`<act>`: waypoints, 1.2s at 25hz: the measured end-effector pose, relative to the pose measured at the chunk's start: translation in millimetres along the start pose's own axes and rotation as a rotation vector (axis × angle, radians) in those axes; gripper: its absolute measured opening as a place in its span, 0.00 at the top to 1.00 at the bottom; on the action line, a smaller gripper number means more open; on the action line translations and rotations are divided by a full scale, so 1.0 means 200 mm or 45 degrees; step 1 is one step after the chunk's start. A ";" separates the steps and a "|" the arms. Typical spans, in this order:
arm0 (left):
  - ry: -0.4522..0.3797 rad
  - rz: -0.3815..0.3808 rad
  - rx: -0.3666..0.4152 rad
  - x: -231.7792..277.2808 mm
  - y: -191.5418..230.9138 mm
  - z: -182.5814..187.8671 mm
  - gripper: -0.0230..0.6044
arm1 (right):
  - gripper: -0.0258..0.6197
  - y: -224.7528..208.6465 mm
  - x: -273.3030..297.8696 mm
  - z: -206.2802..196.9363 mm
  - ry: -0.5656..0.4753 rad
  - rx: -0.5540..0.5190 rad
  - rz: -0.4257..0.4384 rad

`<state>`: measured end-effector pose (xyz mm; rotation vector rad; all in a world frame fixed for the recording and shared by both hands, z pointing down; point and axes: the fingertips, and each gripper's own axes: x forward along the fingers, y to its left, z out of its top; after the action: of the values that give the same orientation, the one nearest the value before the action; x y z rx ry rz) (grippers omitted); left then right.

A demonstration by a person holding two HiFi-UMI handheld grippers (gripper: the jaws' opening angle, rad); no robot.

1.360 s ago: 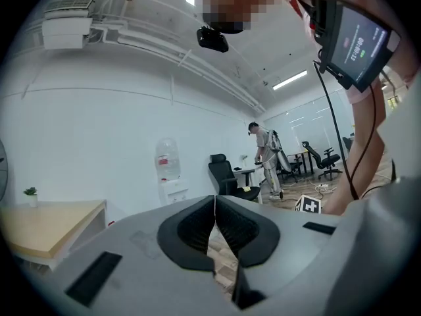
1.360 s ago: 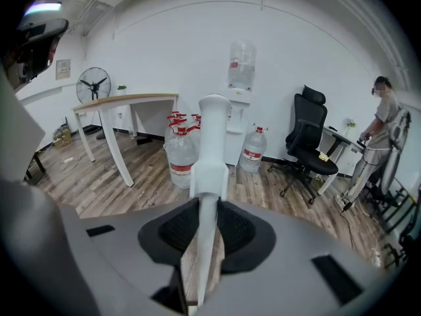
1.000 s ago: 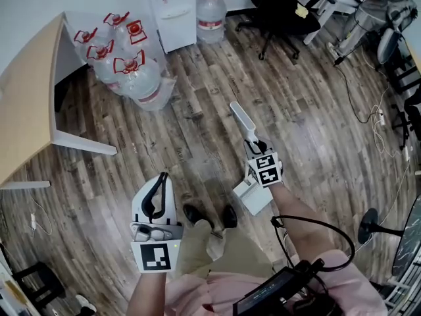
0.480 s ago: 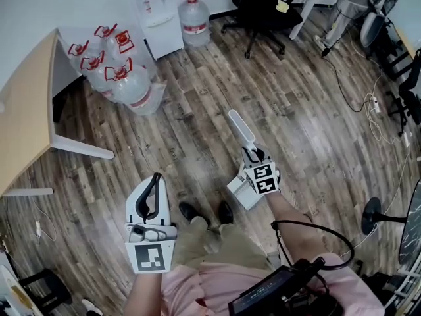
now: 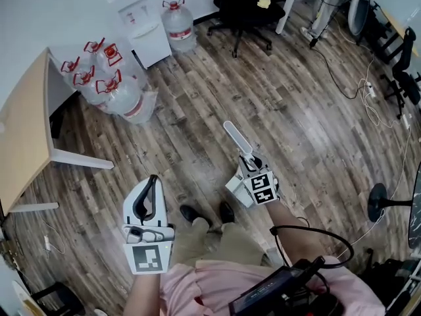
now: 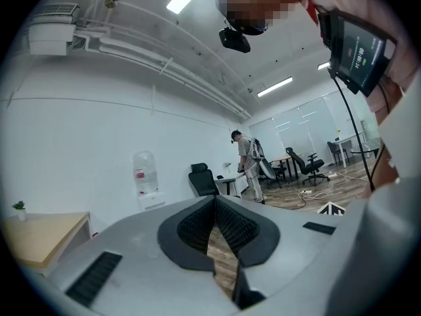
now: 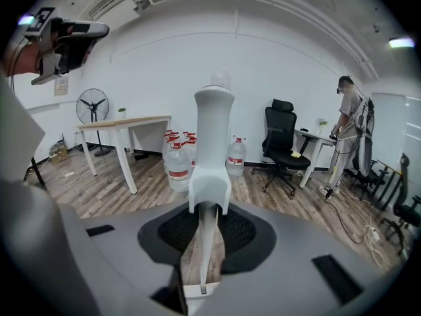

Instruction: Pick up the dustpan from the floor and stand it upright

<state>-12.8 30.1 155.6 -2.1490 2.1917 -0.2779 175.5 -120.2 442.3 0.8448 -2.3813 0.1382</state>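
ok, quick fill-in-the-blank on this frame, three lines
1. The right tongs grip the dustpan by its ___.
2. The left tongs are shut and hold ___.
3. The water jugs beside the table have ___ caps.
Missing words: handle; nothing; red.

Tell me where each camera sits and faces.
Head view: on the head, steeply down at the floor; shows left gripper, right gripper, forearms, shoes.
Left gripper view: on that gripper, facing a white wall; jaws shut, empty; torso at right.
Right gripper view: on that gripper, facing water bottles; jaws shut on the dustpan.
Both gripper views share the office chair.
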 end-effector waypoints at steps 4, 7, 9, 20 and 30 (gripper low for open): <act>-0.004 -0.023 0.017 0.02 -0.06 0.03 0.94 | 0.82 -0.03 -0.05 -0.03 0.003 0.017 -0.011; -0.019 -0.035 0.029 0.03 -0.08 0.06 0.94 | 0.82 -0.03 -0.06 -0.03 0.003 0.018 -0.013; -0.019 -0.041 0.034 0.03 -0.10 0.07 0.94 | 0.82 -0.04 -0.08 -0.04 0.005 0.014 -0.014; -0.031 -0.123 0.073 0.09 -0.26 0.11 0.94 | 0.82 -0.04 -0.24 -0.17 0.009 0.018 -0.028; -0.059 -0.236 0.096 0.20 -0.45 0.18 0.94 | 0.81 -0.09 -0.37 -0.25 0.009 0.050 -0.054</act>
<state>81.6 -13.4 139.1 -2.2954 1.9279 -0.3109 257.3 -80.3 439.1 0.9111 -2.3594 0.1706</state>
